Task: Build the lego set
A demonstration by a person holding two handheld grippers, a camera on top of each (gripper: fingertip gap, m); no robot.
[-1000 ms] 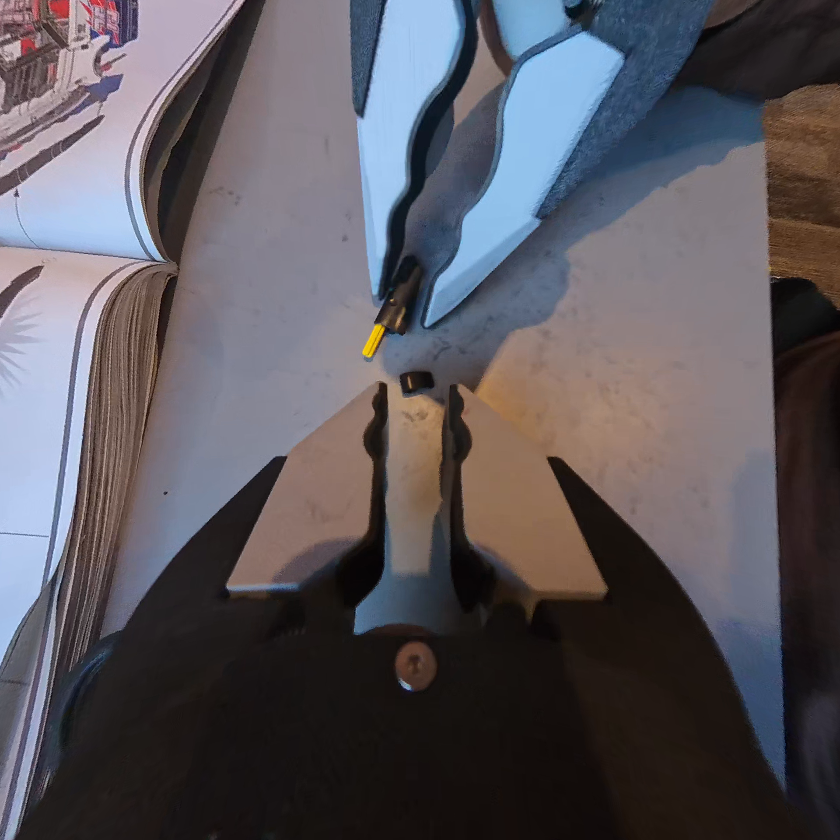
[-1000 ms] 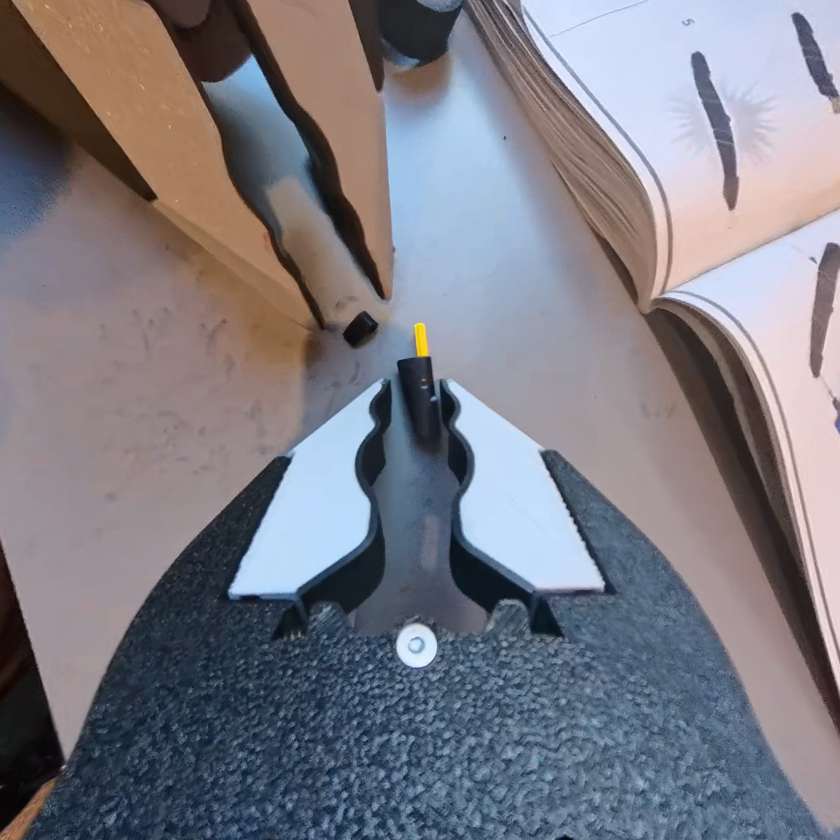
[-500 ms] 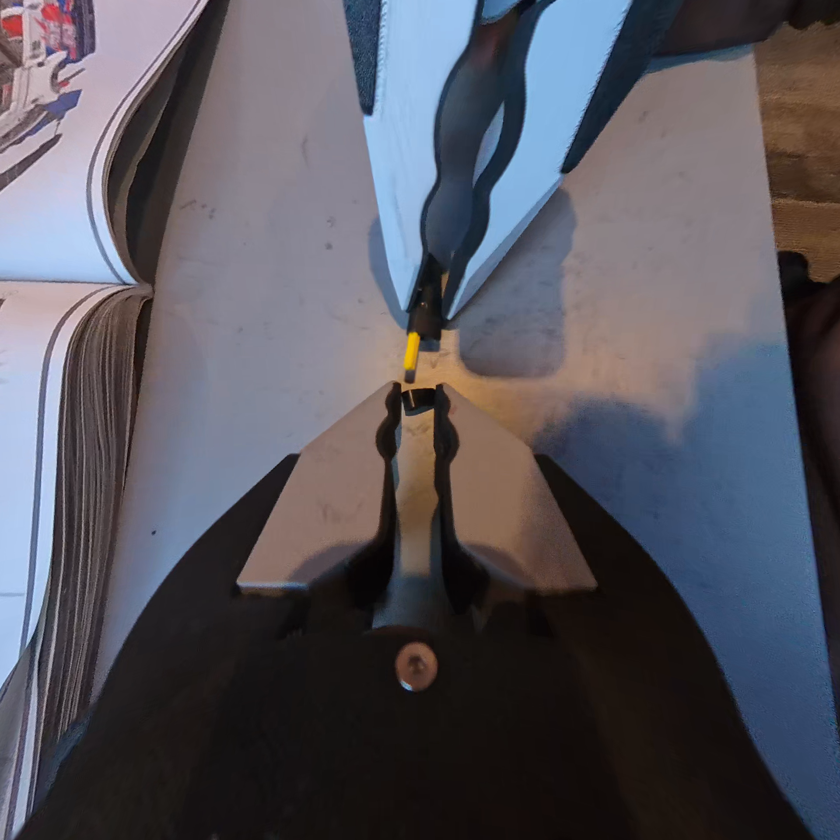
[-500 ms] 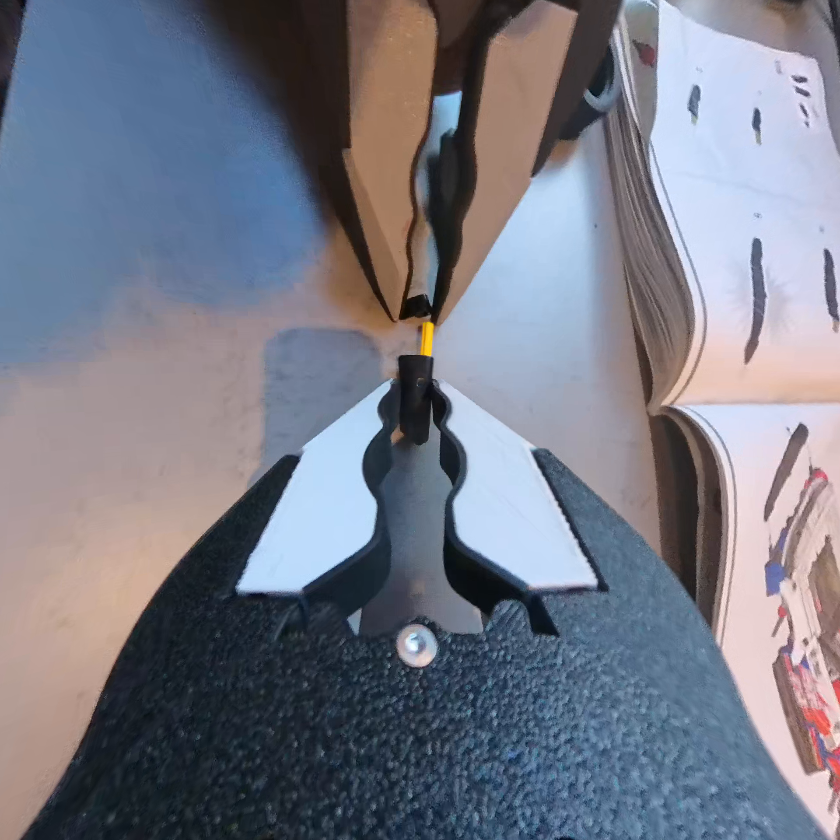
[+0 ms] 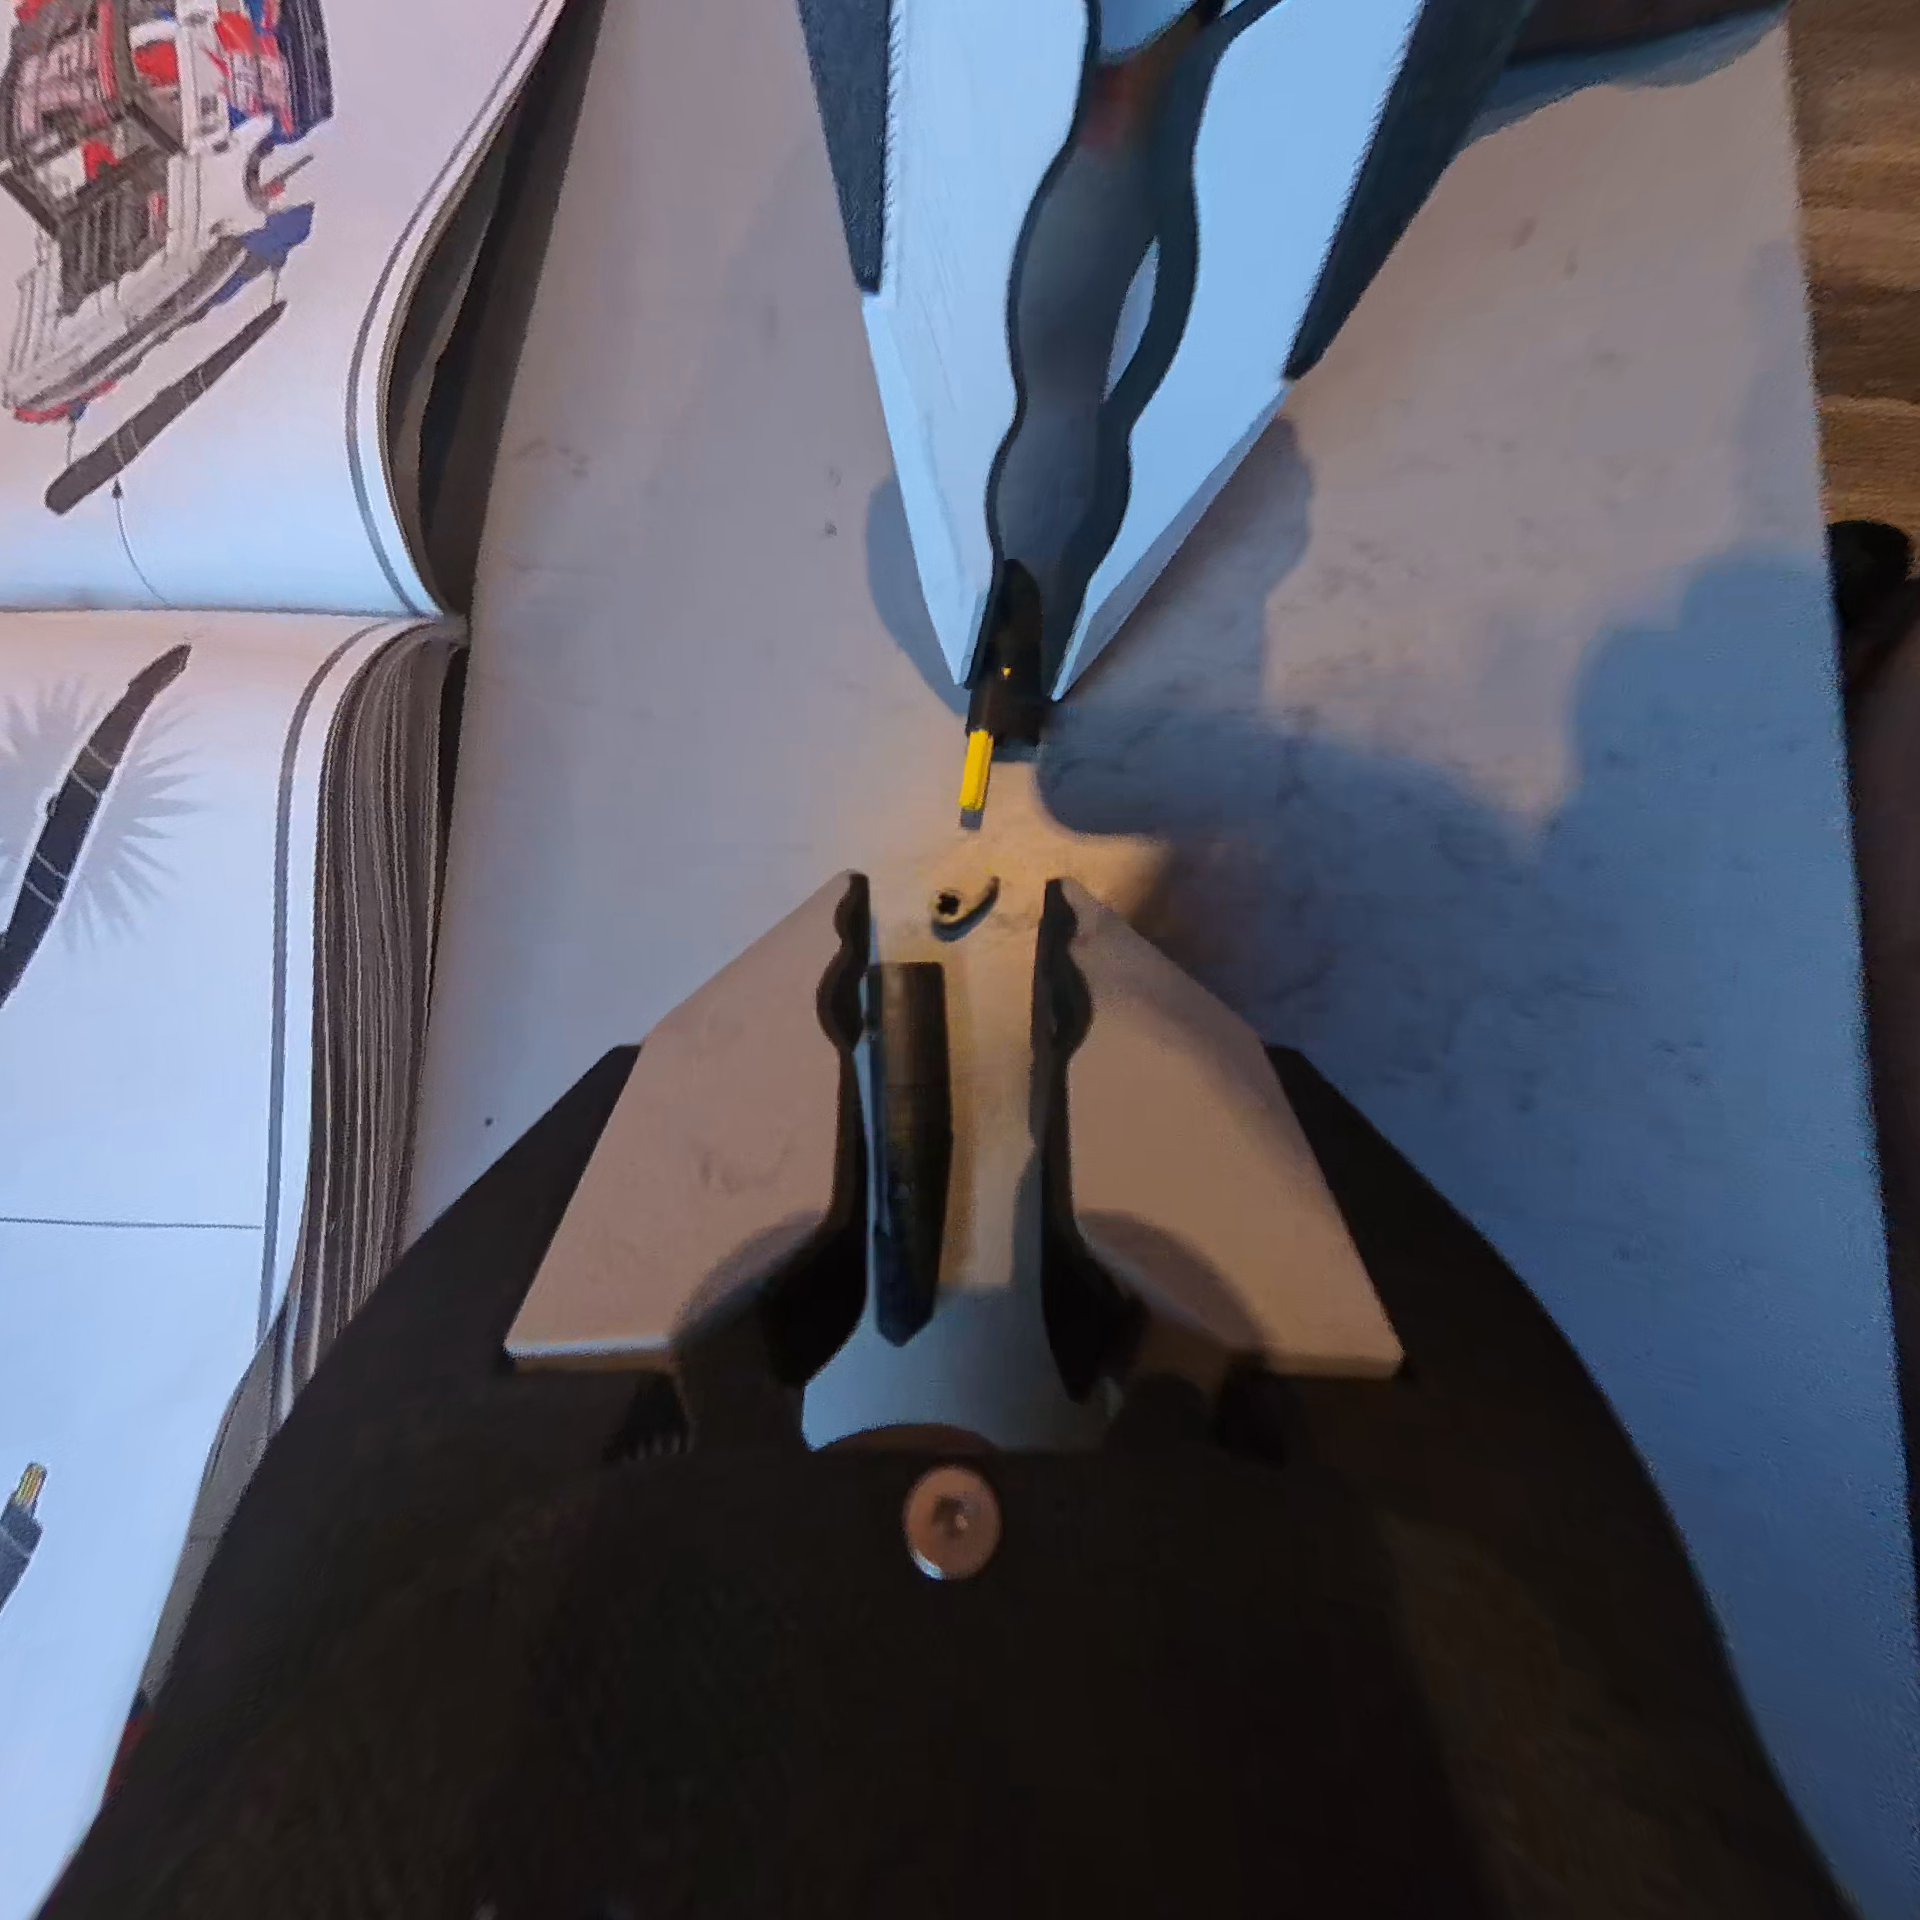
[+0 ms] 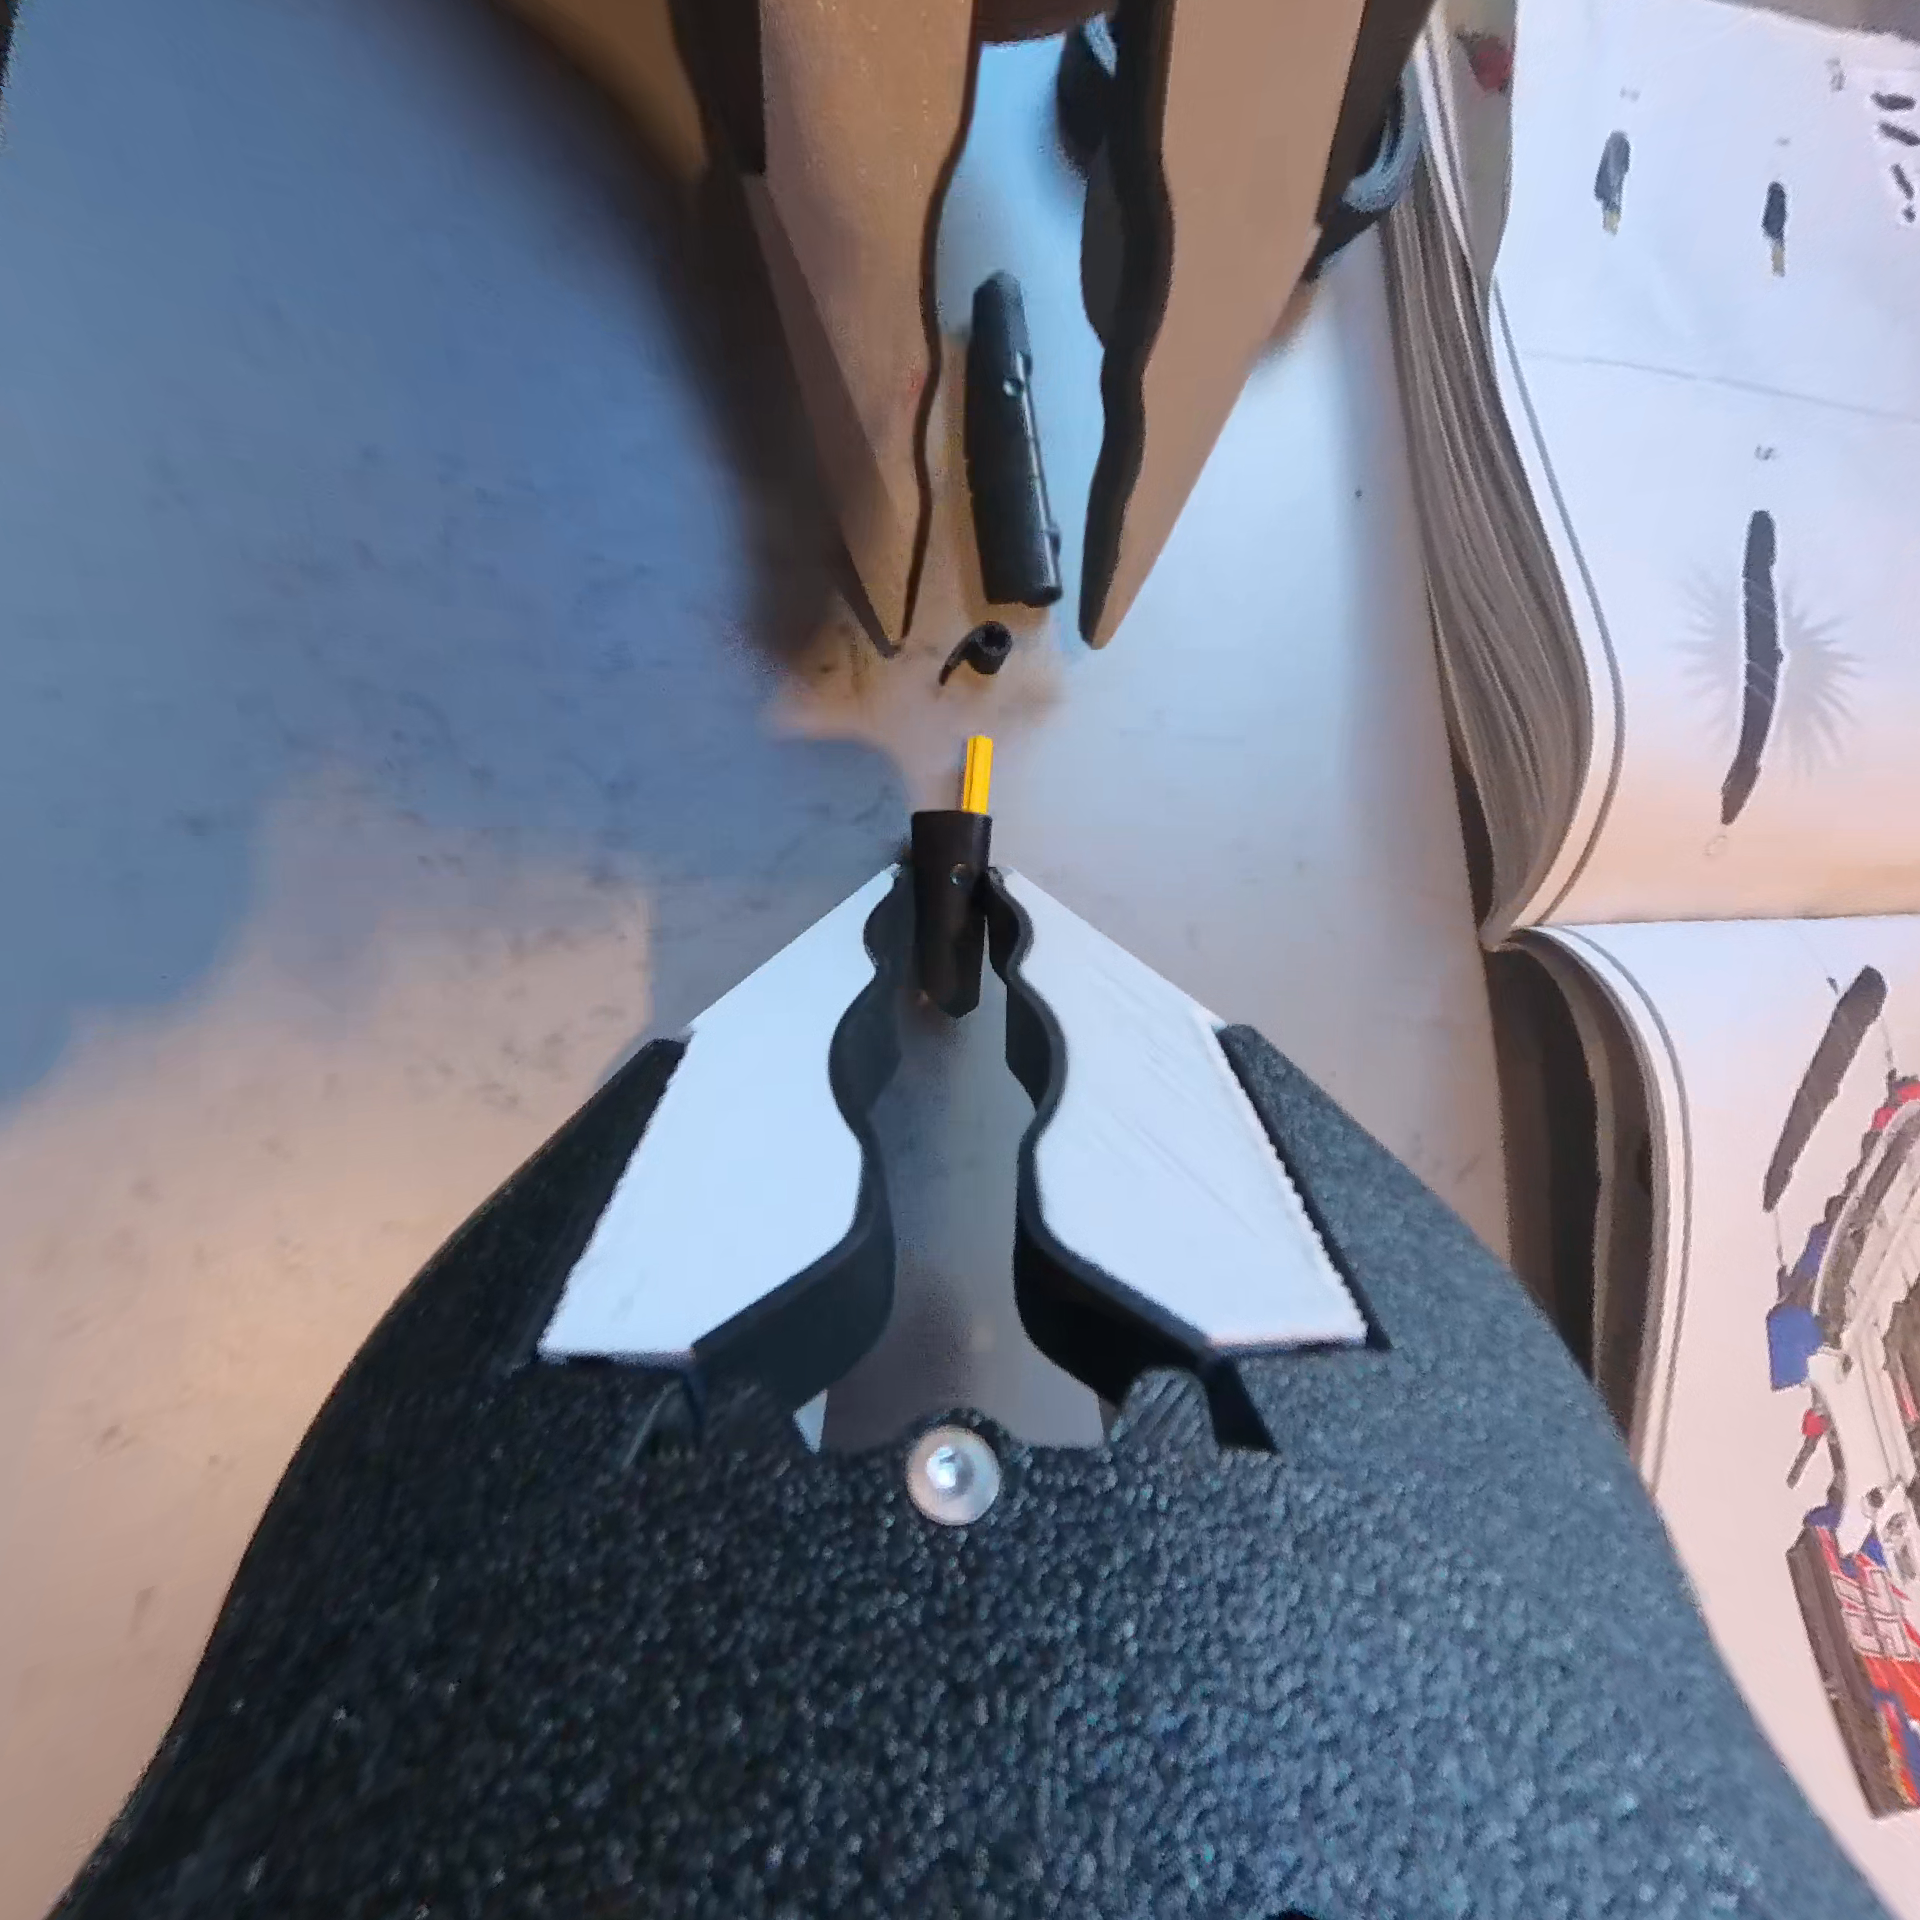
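Note:
My right gripper [image 6: 943, 875] is shut on a short black piece [image 6: 948, 914] with a yellow axle [image 6: 977, 774] sticking out of its front. It also shows in the left wrist view [image 5: 1013, 698], with the axle [image 5: 975, 774] pointing at my left gripper. My left gripper [image 5: 951, 891] is open, facing the right one a short gap away, and shows in the right wrist view [image 6: 987, 634]. A small curved black piece [image 5: 961, 904] [image 6: 980, 651] lies on the table at its tips. A long black piece [image 5: 909, 1122] [image 6: 1008, 447] sits between its fingers with gaps on both sides.
An open thick instruction booklet [image 5: 208, 779] [image 6: 1714, 623] lies along one side of the pale table [image 5: 1455, 935]. The table's edge [image 5: 1808, 416] runs on the other side, with wooden floor beyond it. Tip to tip, the grippers are about 5 cm apart.
My left gripper has opened and the small black piece has left its tips. The long black piece now shows between its fingers. The gap between the two grippers has grown slightly.

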